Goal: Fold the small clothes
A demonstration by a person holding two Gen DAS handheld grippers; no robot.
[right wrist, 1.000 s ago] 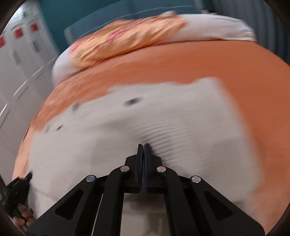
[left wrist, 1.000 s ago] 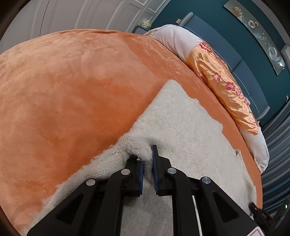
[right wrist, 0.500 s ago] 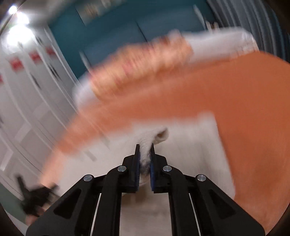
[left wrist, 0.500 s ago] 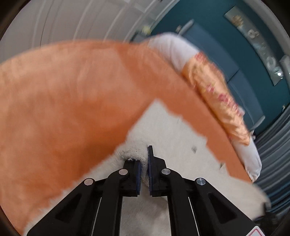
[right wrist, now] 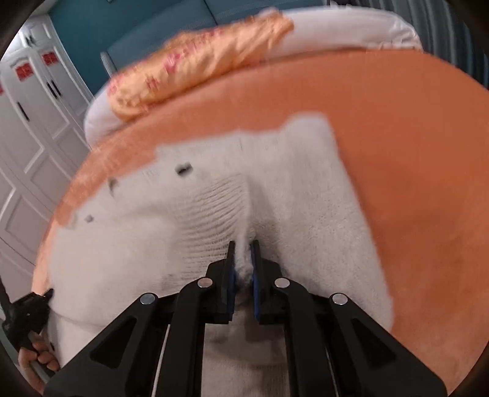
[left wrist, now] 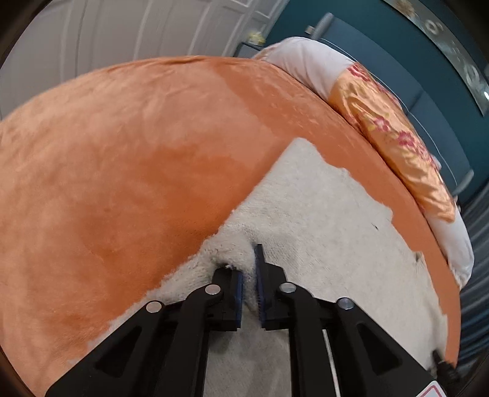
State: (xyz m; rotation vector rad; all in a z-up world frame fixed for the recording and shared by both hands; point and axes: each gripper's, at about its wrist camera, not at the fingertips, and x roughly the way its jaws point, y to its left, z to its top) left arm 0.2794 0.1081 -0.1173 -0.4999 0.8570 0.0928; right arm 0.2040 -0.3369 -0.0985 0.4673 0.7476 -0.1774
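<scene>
A fluffy white knit garment [left wrist: 321, 213] lies spread on an orange bedspread [left wrist: 122, 168]. My left gripper [left wrist: 246, 259] is shut on a pinch of the garment's left edge, with fabric bunched between the blue pads. In the right wrist view the same white garment [right wrist: 189, 220] shows small dark buttons and a ribbed panel. My right gripper [right wrist: 243, 247] is shut on a raised fold of it near the middle. The left gripper also shows in the right wrist view [right wrist: 27, 311], held in a hand at the garment's far left edge.
An orange floral pillow [left wrist: 394, 143] and white pillows [left wrist: 308, 64] lie along the head of the bed. A teal wall [right wrist: 128, 24] and white wardrobe doors [right wrist: 33, 128] stand beyond. The orange bedspread [right wrist: 421, 183] extends right of the garment.
Both grippers lifted their pinches of the garment half a second ago and have now come back down. The right gripper's fold is thicker than one second ago.
</scene>
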